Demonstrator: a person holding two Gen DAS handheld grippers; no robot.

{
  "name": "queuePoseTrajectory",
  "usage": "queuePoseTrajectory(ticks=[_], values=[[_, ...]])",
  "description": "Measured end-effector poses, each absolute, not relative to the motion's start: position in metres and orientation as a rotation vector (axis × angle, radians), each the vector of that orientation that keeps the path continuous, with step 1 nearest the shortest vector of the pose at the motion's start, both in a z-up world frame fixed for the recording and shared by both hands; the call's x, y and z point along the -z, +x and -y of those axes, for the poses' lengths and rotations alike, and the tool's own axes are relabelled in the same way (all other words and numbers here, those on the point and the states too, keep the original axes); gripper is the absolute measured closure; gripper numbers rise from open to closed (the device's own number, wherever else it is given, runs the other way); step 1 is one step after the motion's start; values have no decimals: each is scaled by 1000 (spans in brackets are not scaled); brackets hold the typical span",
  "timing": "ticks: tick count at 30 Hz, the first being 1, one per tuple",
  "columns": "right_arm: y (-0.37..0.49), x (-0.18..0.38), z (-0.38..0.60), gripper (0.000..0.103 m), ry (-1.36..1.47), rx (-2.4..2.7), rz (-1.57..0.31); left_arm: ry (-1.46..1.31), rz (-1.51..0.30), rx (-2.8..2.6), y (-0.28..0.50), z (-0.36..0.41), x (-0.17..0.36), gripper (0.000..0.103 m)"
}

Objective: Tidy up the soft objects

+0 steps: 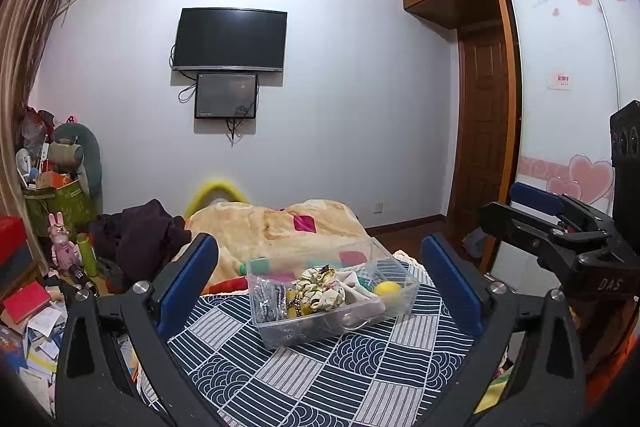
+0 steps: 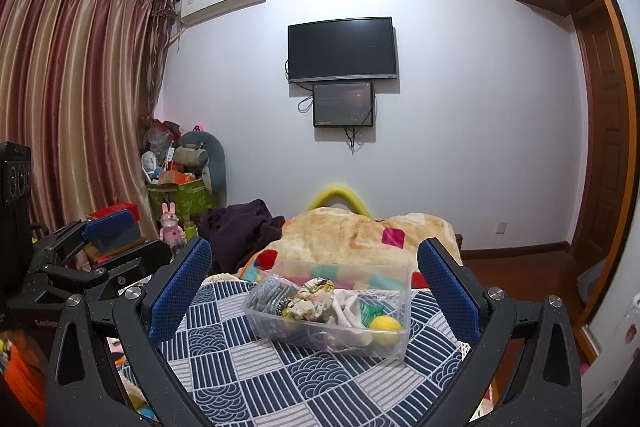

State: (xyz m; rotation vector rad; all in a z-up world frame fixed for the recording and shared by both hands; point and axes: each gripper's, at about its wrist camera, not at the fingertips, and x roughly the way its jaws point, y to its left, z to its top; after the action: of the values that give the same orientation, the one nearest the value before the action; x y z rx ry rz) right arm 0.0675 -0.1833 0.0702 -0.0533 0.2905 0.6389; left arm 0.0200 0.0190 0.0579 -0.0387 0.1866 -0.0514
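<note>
On the bed's patterned blue quilt [image 1: 320,379], we find the clear plastic box [image 1: 256,311] already holding the soft things: a grey mesh bundle [image 1: 266,301], a floral scrunchie [image 1: 322,287], white cloth [image 2: 348,309] and a yellow ball [image 1: 386,289]. Nothing soft lies loose on the quilt near it, so we judge the sorting nearly or wholly done. Our left gripper [image 1: 320,287] and right gripper [image 2: 316,291] hover short of the box, level and side by side, both with jaws spread wide and empty.

Navy-and-white patchwork-patterned cloth [image 1: 320,379] under a clear box [image 1: 332,323] holding a yellow ball [image 1: 386,289]; blue-padded claws.
</note>
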Motion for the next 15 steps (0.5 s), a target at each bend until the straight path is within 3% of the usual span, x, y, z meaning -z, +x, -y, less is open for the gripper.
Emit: queuePoseTrajectory(ticks=[15], values=[[68, -69, 185, 0, -45, -638, -284, -30, -184, 58, 21, -15, -58, 0]])
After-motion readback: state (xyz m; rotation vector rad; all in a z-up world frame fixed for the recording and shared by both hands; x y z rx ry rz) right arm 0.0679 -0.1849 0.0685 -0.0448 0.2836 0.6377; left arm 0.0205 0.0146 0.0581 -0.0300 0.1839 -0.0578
